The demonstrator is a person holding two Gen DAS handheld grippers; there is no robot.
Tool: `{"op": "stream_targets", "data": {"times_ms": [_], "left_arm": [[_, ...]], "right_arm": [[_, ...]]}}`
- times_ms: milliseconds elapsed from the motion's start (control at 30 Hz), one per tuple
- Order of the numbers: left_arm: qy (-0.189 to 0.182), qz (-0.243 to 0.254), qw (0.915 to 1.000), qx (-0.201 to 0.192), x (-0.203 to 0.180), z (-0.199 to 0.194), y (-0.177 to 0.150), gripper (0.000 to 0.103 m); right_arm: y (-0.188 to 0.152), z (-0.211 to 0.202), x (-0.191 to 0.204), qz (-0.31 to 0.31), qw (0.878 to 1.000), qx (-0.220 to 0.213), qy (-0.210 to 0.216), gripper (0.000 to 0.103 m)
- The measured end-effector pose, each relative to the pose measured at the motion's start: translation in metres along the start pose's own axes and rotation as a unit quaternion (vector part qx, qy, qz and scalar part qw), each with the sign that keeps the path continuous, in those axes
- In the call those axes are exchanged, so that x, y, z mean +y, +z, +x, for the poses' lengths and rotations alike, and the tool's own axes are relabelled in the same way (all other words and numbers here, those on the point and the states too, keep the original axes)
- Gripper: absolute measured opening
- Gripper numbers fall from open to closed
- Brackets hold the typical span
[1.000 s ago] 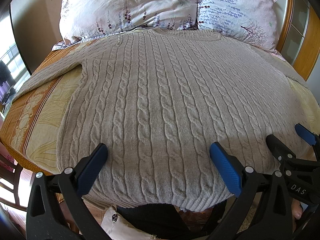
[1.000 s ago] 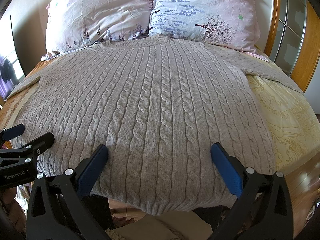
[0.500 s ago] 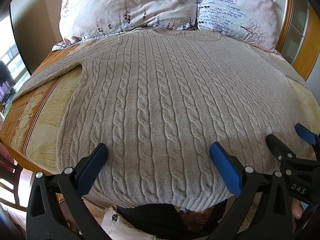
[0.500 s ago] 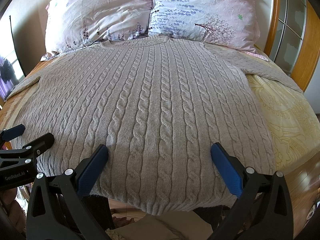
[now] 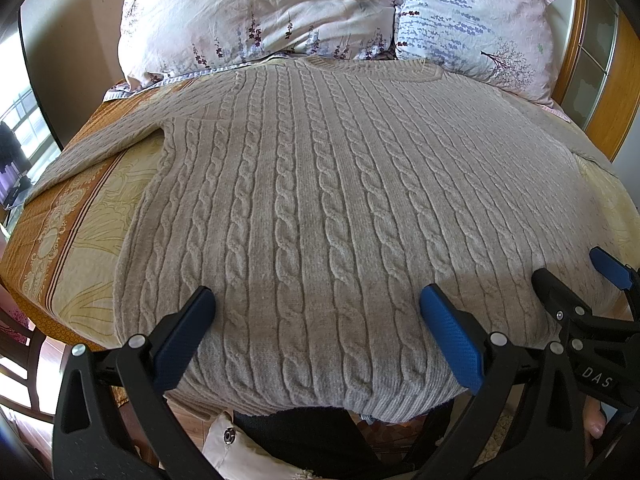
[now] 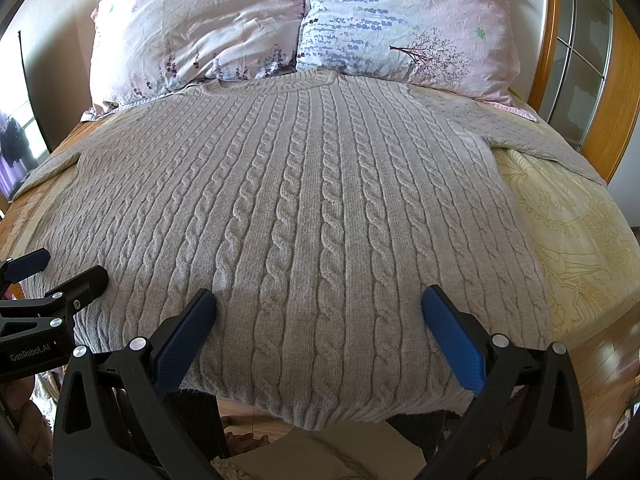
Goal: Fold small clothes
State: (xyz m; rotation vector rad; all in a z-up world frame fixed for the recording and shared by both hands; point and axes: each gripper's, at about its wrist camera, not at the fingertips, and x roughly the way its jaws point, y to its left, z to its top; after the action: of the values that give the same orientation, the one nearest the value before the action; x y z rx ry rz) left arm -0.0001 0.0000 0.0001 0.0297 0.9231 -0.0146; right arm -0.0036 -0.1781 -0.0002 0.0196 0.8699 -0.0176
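Your sweater (image 5: 320, 208), a beige cable-knit, lies flat and face up on the bedspread (image 5: 80, 216), neckline at the far end touching the pillows and ribbed hem at the near edge, where it hangs slightly over the bed's side. Both sleeves are stretched out to the sides: the left one runs off toward the window side, and the right one (image 6: 532, 136) angles toward the wooden headboard (image 6: 624, 92).

Your left gripper (image 5: 316, 320) has its blue-padded fingers (image 5: 448, 336) spread wide, poised over the hem on the left half of the garment, pinching nothing. Your right gripper (image 6: 318, 320) is just as wide apart above the hem's right half, also empty. Each tool shows at the edge of the other's view, side by side and close together.

Two floral pillows (image 6: 200, 28) lean at the far end, one pinkish-white on the left, one (image 6: 408, 20) with blue sprigs on the right. The yellow patterned bedspread shows bare on either side of the knit.
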Motion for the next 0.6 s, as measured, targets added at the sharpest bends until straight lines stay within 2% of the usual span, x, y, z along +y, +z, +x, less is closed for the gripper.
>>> {"op": "stream_targets", "data": {"times_ms": [600], "left_arm": [[0.0, 0.0, 1.0, 0.003, 0.0, -0.0004, -0.0006, 0.101]], "right_arm": [[-0.0006, 0.0021, 0.0, 0.001, 1.0, 0.004, 0.0, 0.102]]}}
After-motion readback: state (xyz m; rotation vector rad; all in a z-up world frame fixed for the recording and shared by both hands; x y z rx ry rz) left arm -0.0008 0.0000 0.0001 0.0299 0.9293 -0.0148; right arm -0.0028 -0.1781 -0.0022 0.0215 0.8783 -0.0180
